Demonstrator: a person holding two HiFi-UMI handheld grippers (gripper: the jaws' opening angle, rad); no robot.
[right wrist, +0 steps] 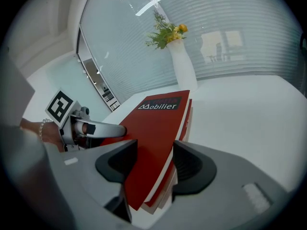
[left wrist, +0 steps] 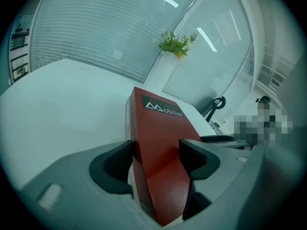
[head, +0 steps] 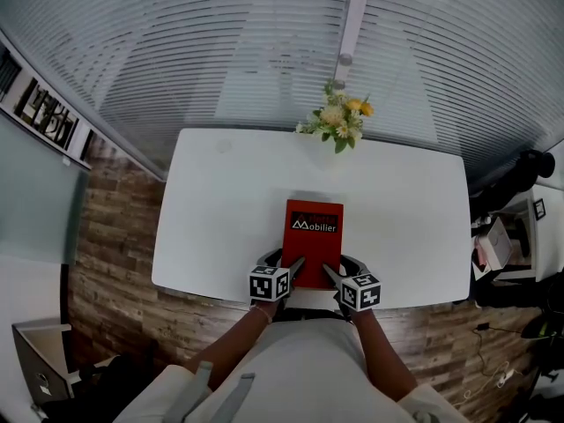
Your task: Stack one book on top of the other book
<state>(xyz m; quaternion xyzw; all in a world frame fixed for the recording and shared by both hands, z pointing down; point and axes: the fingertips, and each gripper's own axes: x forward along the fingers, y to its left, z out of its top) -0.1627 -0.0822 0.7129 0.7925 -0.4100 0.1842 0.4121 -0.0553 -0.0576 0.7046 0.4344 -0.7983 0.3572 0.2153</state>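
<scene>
A red book titled "Mobilier" (head: 313, 236) lies at the near edge of the white table (head: 220, 201). In the right gripper view it (right wrist: 153, 119) rests on a second red book (right wrist: 190, 115), whose edge shows just beneath. My left gripper (head: 284, 261) is shut on the near left corner, and the book (left wrist: 160, 123) sits squeezed between both pads (left wrist: 156, 150). My right gripper (head: 342, 267) grips the near right corner, its jaws (right wrist: 154, 150) closed over both covers. The left gripper's finger (right wrist: 88, 128) also shows in the right gripper view.
A white vase of yellow and white flowers (head: 337, 122) stands at the table's far edge, behind the books. Window blinds run behind the table. Wooden floor surrounds it, with clutter (head: 507, 236) at the right. The person's body is close against the near edge.
</scene>
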